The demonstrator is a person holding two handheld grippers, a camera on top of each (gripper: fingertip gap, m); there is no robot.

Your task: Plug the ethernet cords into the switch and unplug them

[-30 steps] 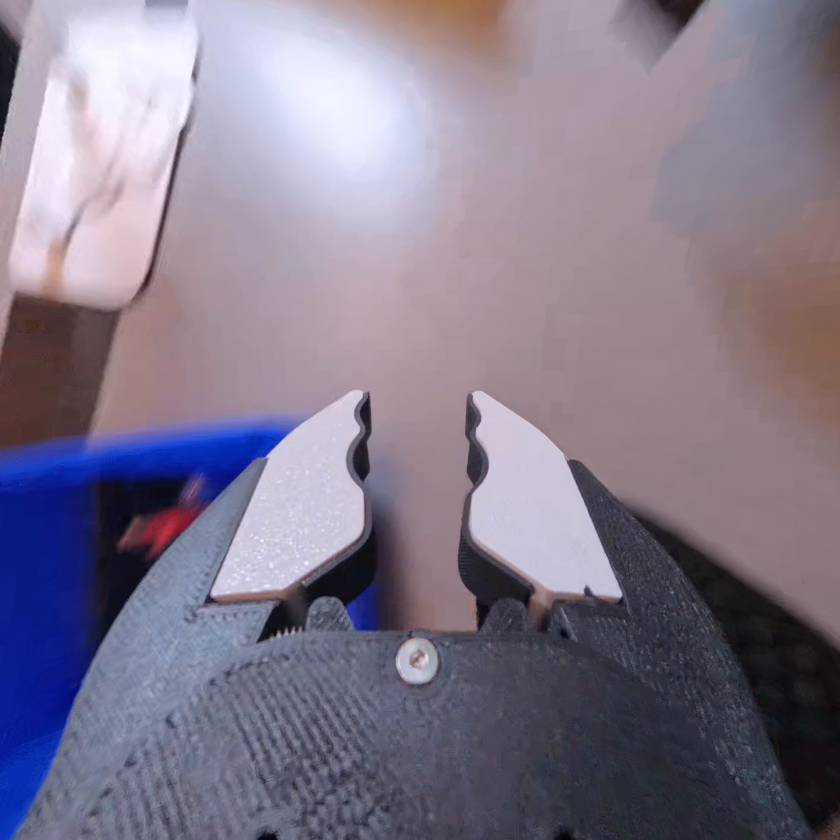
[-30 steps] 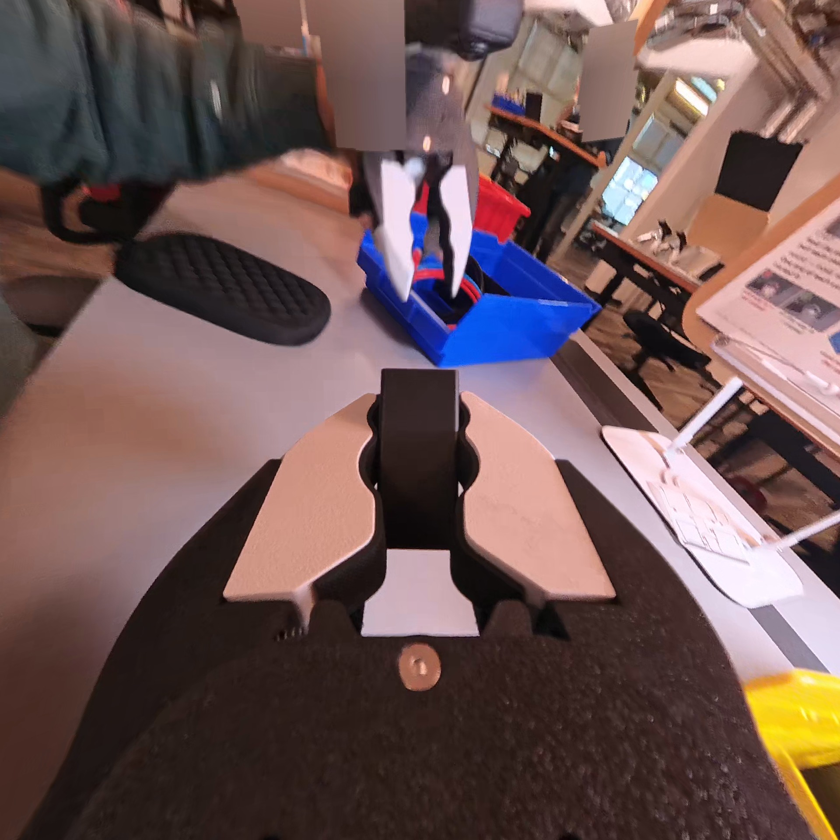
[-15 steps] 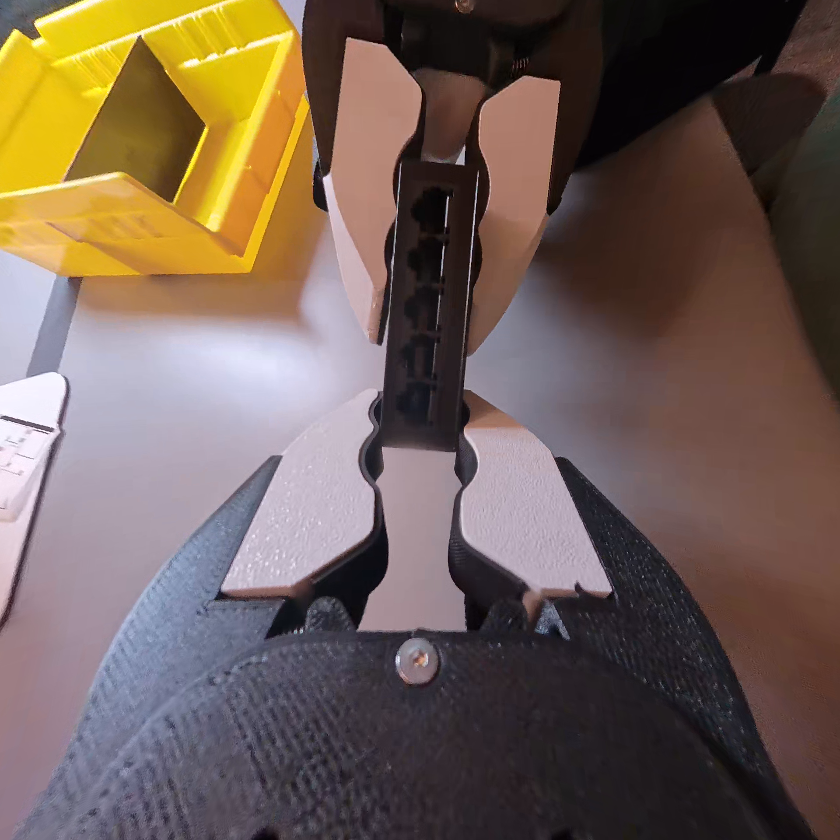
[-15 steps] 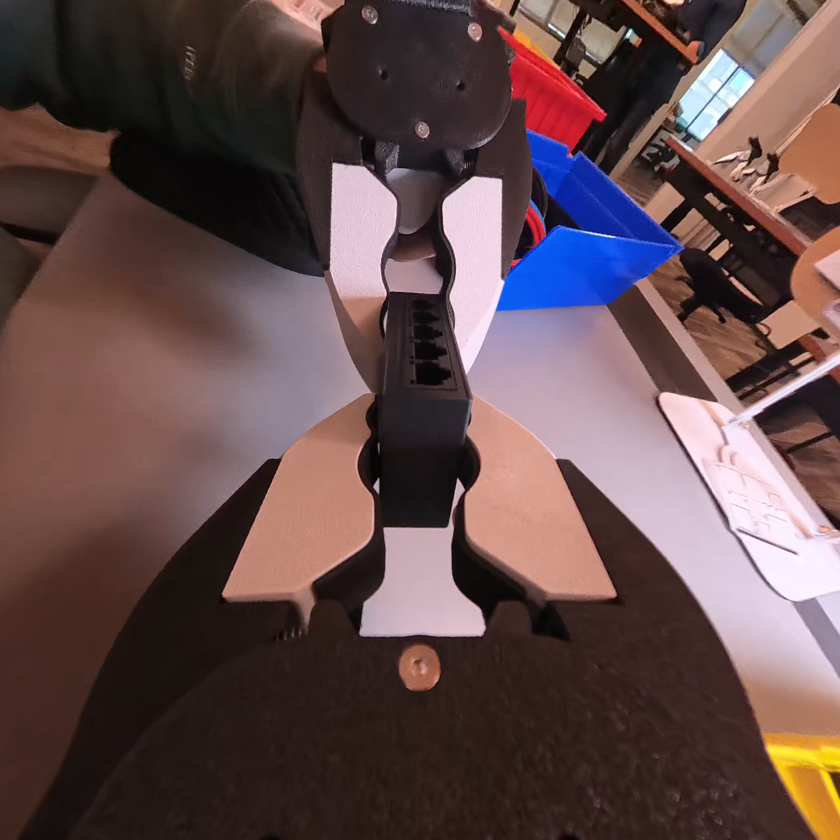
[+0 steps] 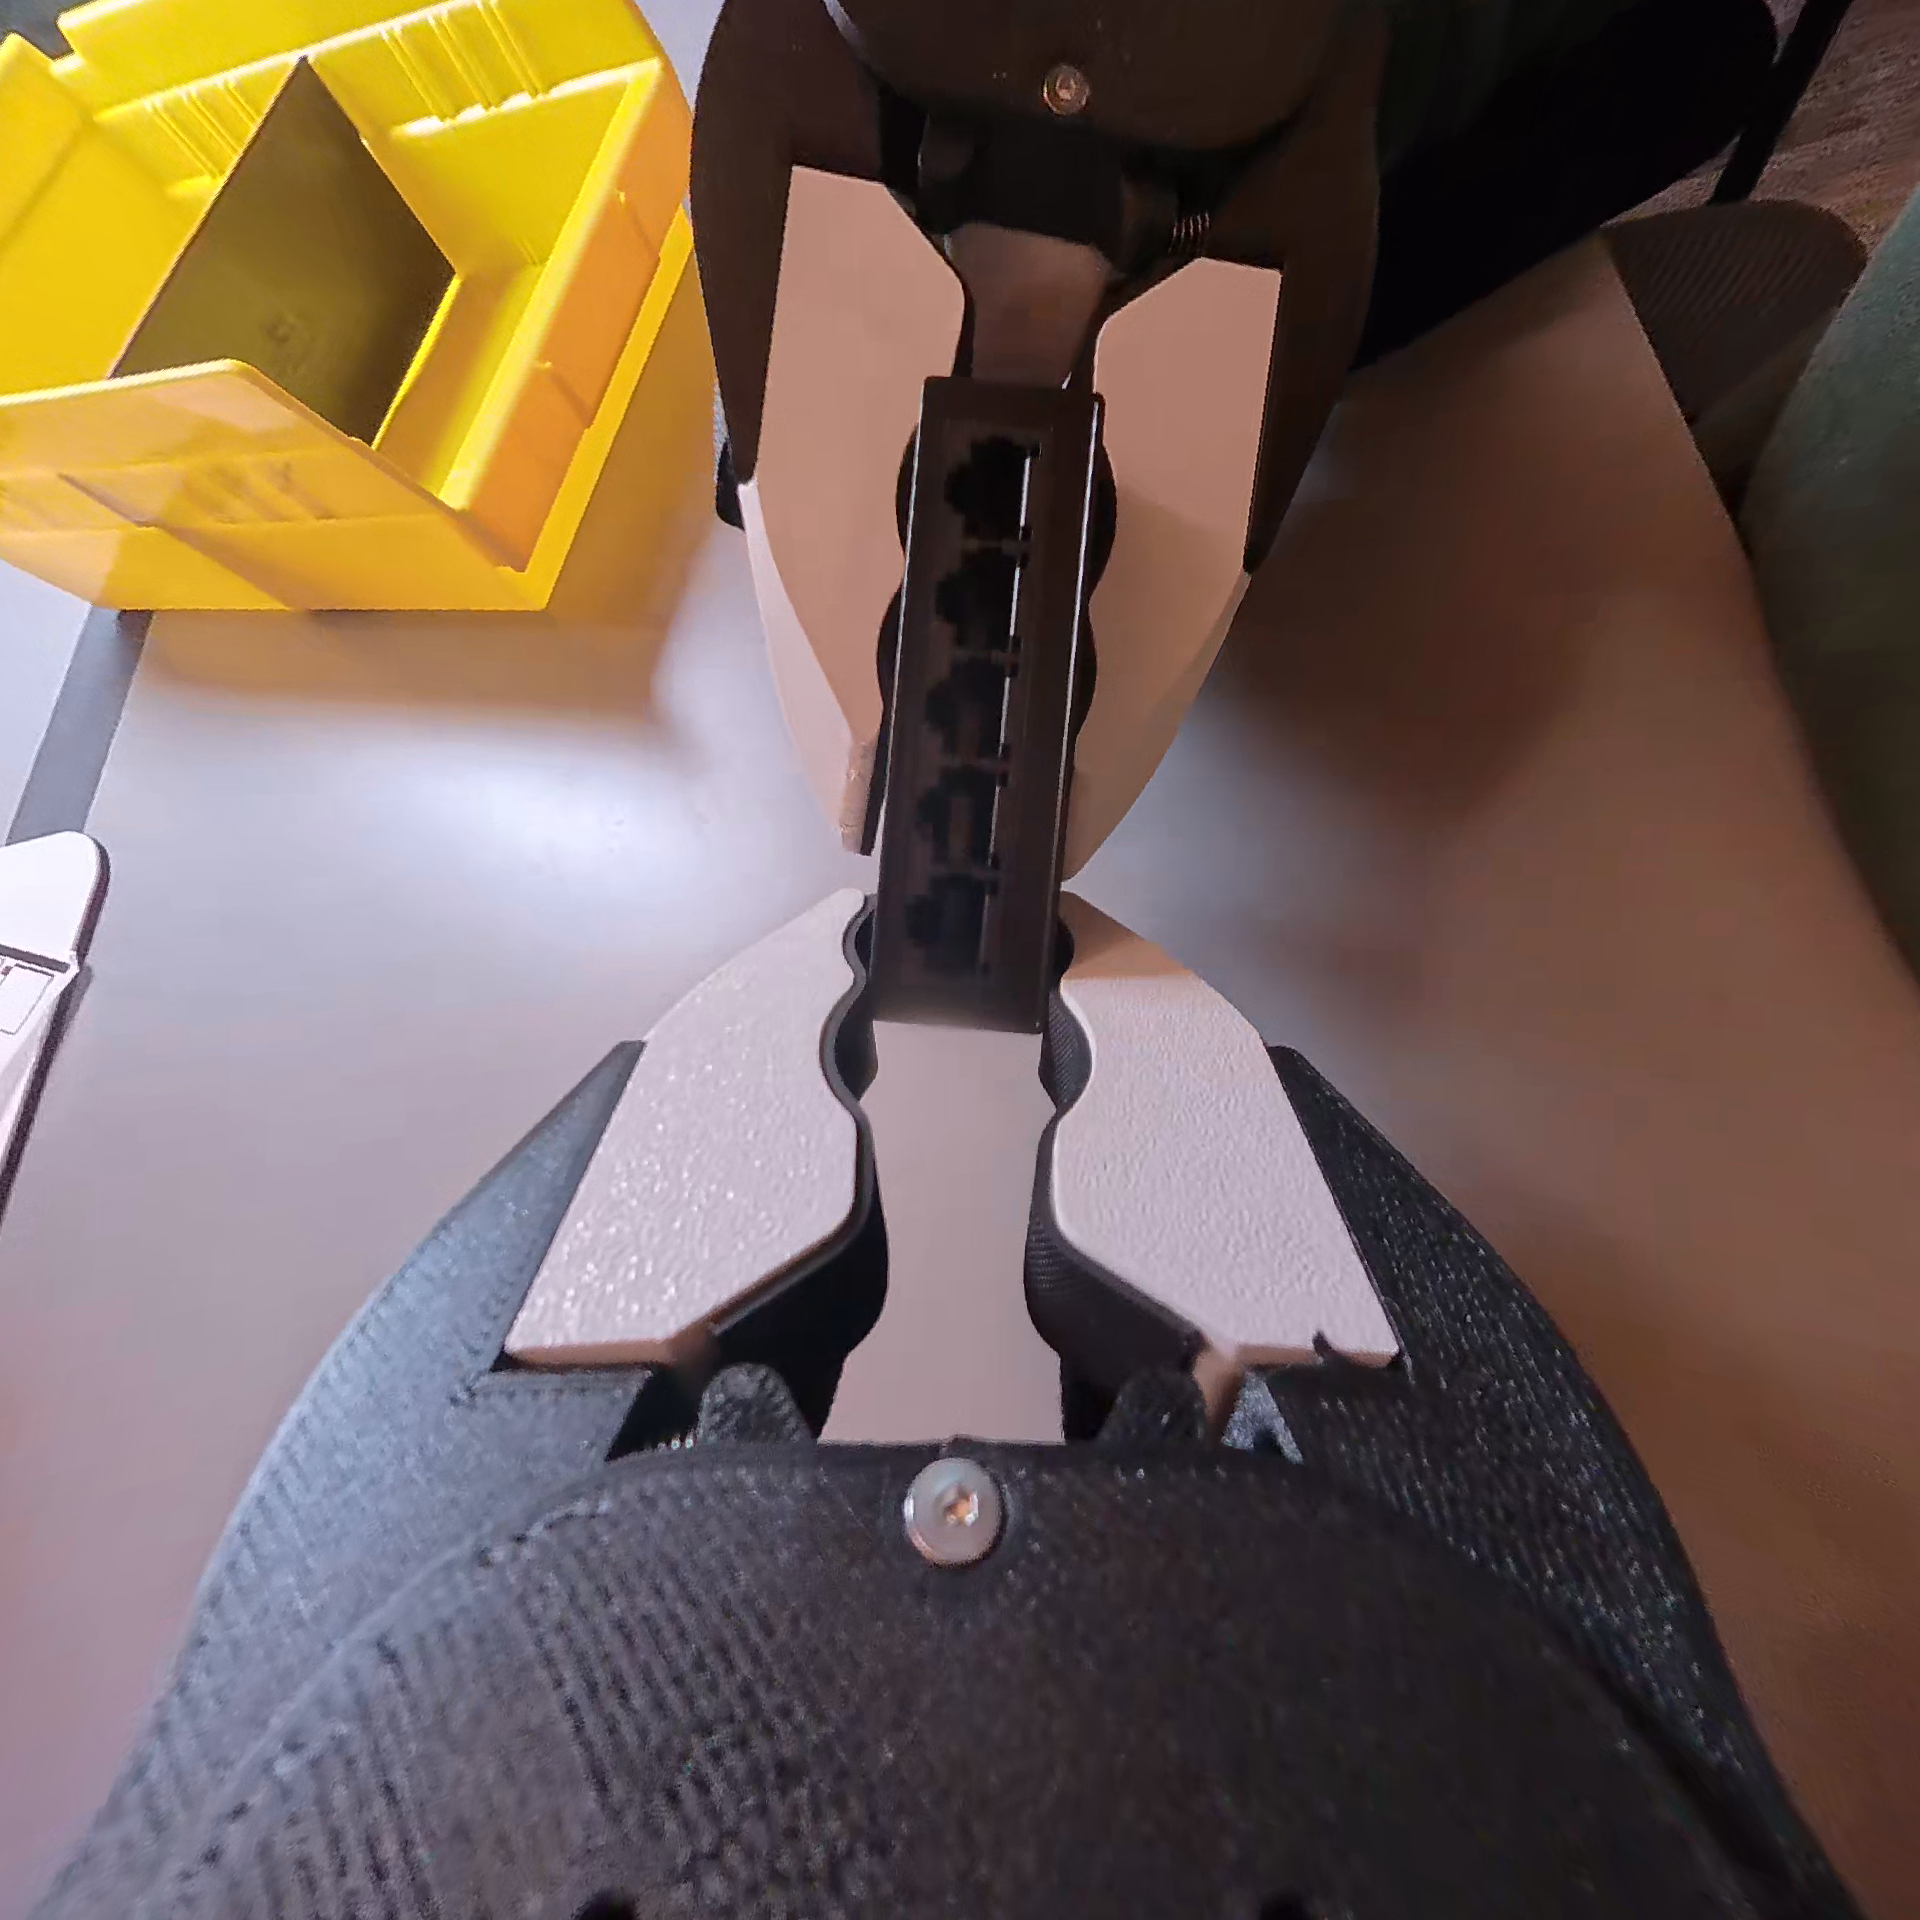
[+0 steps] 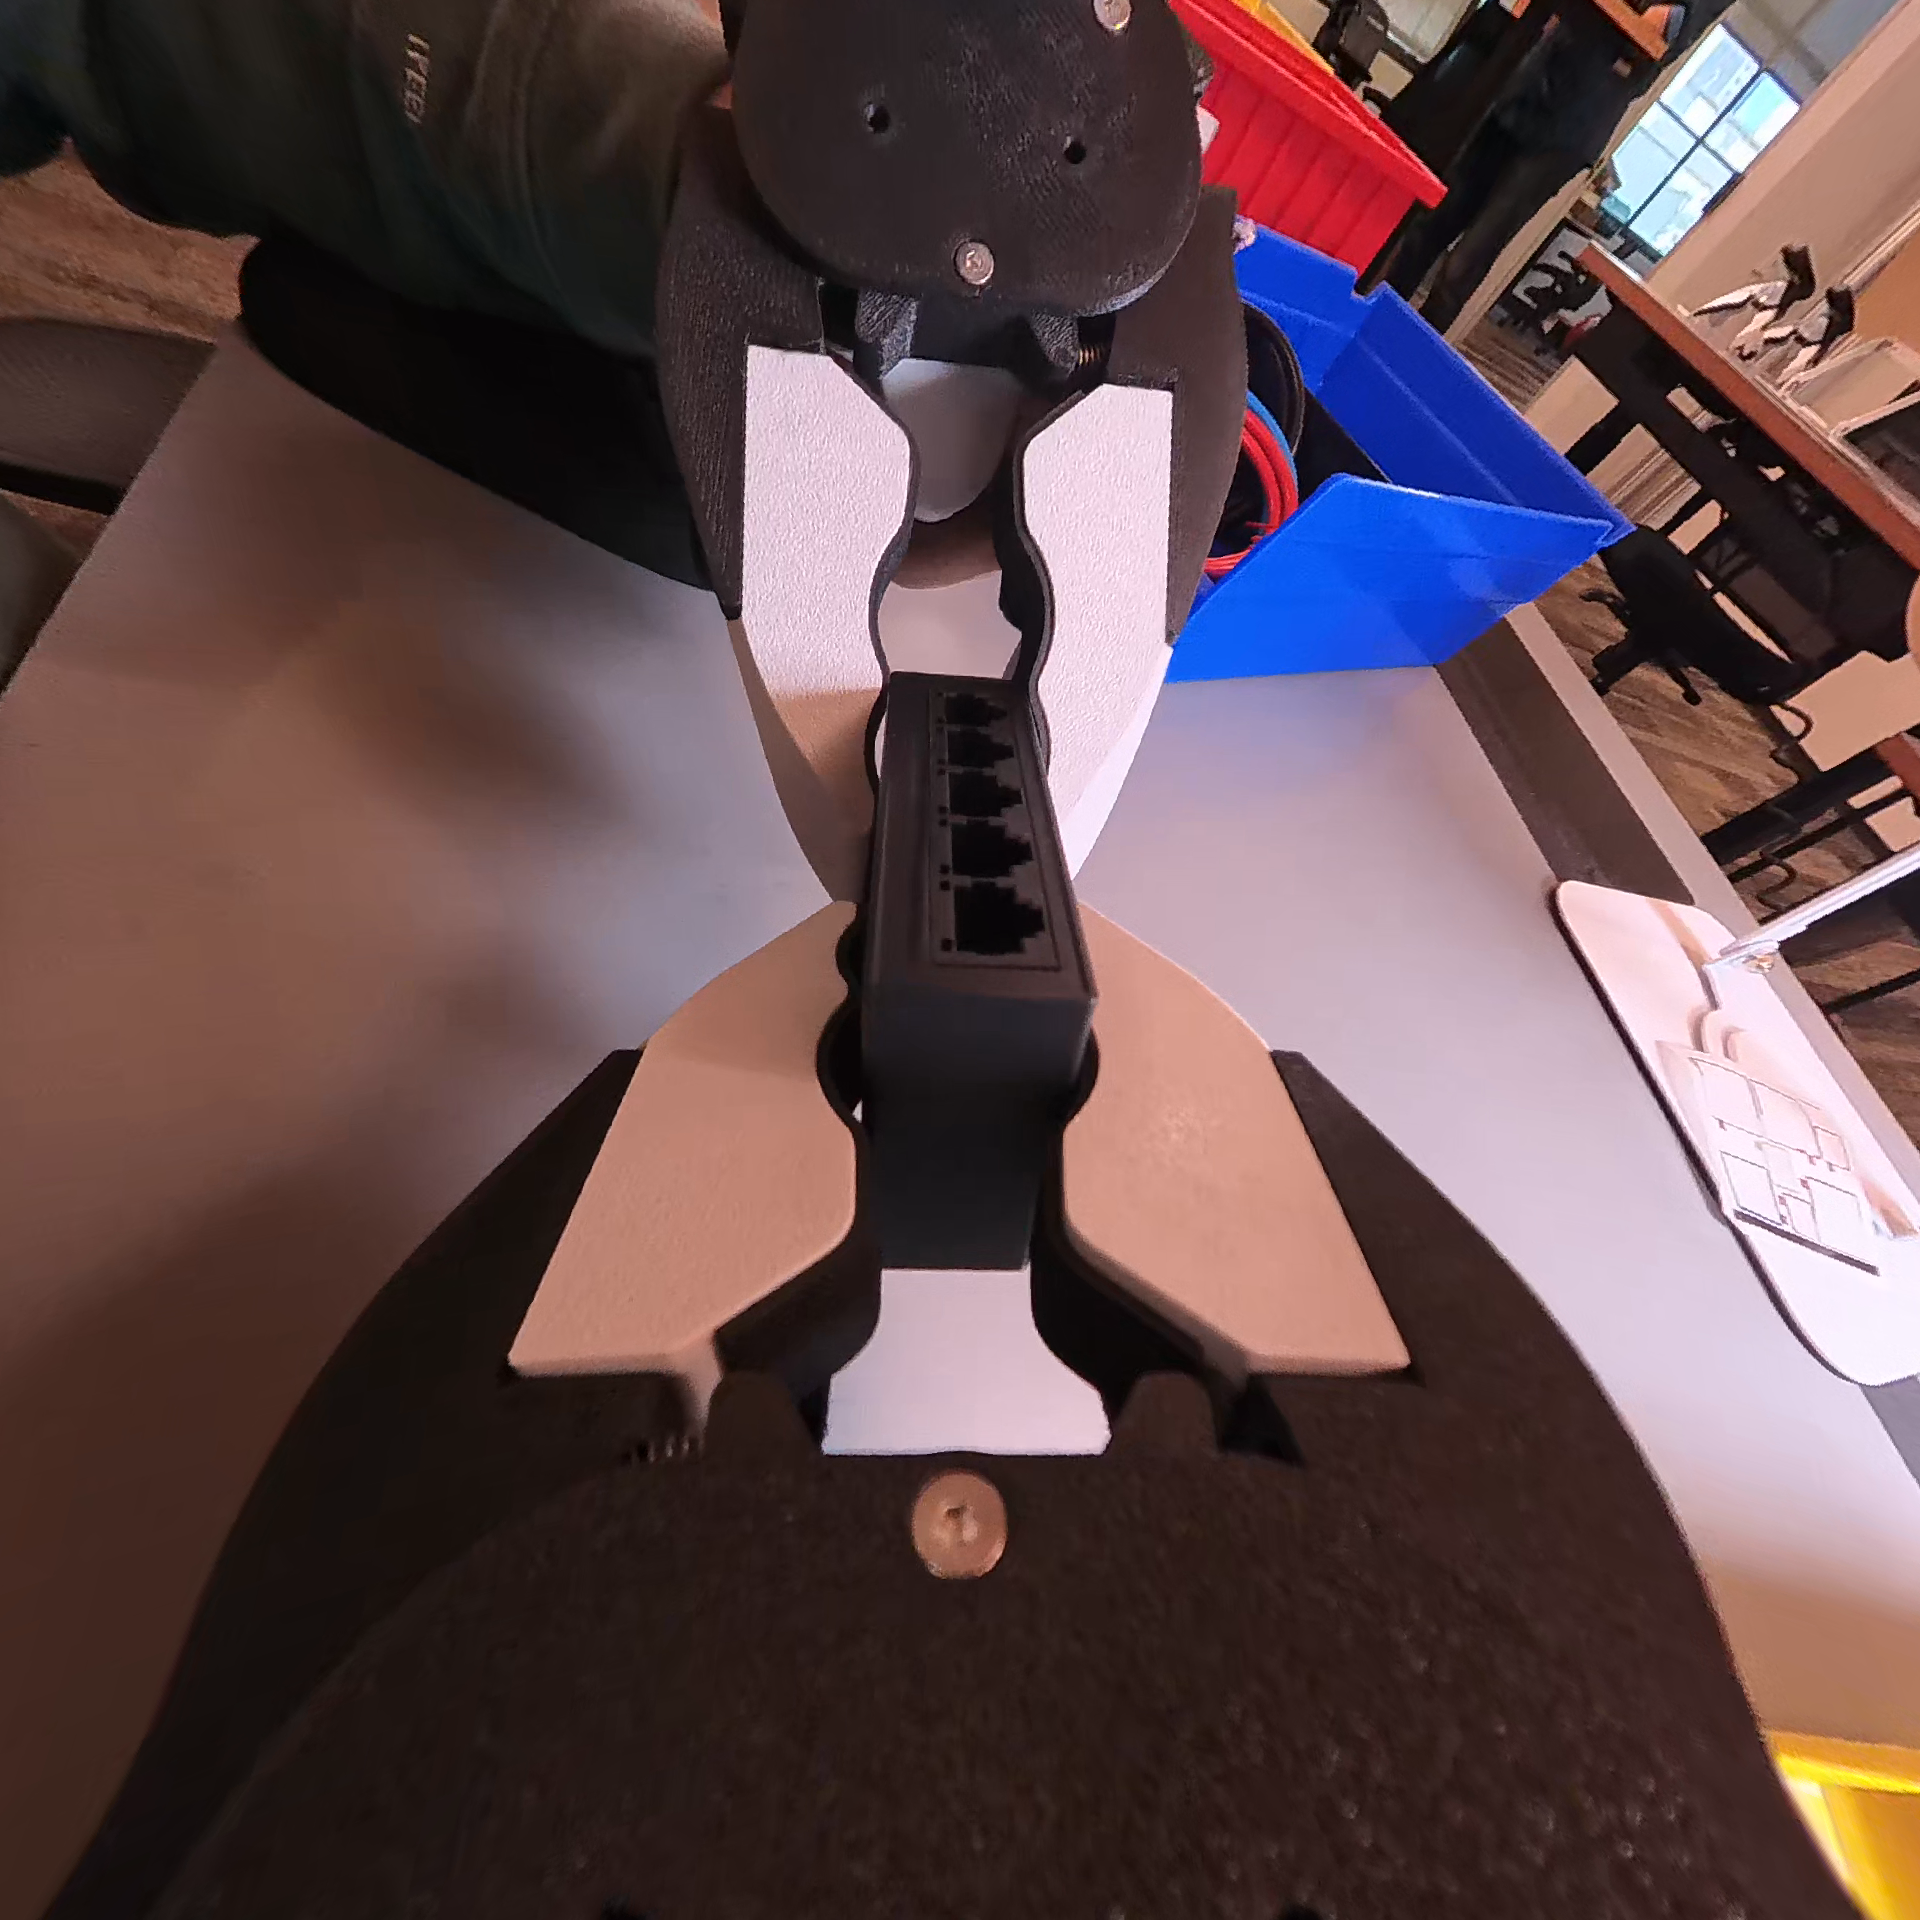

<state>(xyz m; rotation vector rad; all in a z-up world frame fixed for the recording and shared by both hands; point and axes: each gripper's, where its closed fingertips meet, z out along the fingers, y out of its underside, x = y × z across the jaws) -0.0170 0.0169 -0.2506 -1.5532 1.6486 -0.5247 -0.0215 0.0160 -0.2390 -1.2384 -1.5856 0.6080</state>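
Note:
A black ethernet switch [image 6: 966, 1091] with a row of empty ports is held level above the grey table. My right gripper [image 6: 966, 935] is shut on one end of it. My left gripper [image 5: 961, 925] faces the right one, and its fingertips [image 5: 821, 966] clamp the other end of the switch [image 5: 977, 675]. The left gripper also shows in the right wrist view [image 6: 966, 873], and the right gripper in the left wrist view [image 5: 971, 842]. Red and blue ethernet cords [image 6: 1262, 457] lie coiled in a blue bin [image 6: 1403, 582] behind the left gripper, mostly hidden by it.
A yellow bin [image 5: 312, 312] stands beside the right gripper. A red bin [image 6: 1299, 125] stands behind the blue one. A white card [image 6: 1766, 1122] lies by the table's edge [image 6: 1558, 748]. A person's dark green sleeve [image 6: 416, 156] holds the left gripper. My two grippers' fingertips are within a few centimetres of each other.
A second ago my left gripper was open over the blue bin. It has swung round to face the right gripper and closed on the far end of the switch, which is now tilted ports-up.

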